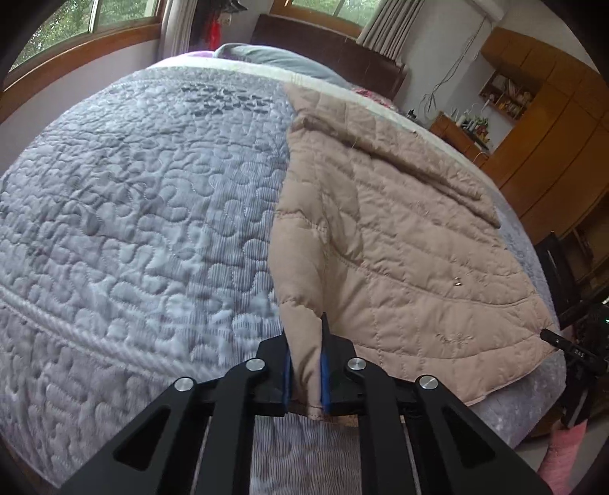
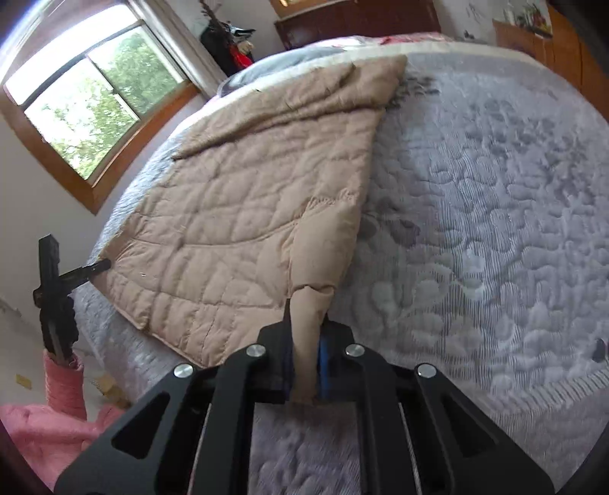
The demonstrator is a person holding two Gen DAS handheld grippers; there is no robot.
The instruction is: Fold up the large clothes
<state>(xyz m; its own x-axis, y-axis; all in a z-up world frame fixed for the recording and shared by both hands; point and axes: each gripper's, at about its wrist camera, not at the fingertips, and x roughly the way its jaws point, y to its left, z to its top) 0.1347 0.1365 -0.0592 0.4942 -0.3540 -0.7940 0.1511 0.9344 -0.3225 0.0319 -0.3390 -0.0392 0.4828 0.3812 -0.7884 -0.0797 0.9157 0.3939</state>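
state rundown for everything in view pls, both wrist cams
left hand-held gripper: shut on a near corner of the quilted jacket
right hand-held gripper: shut on the jacket's other near corner
beige quilted jacket: spread mostly flat on the bed, not yet folded, far end rumpled
grey quilted bedspread: laid over the bed, under the jacket
window: looks closed, daylight outside
curtain: drawn aside
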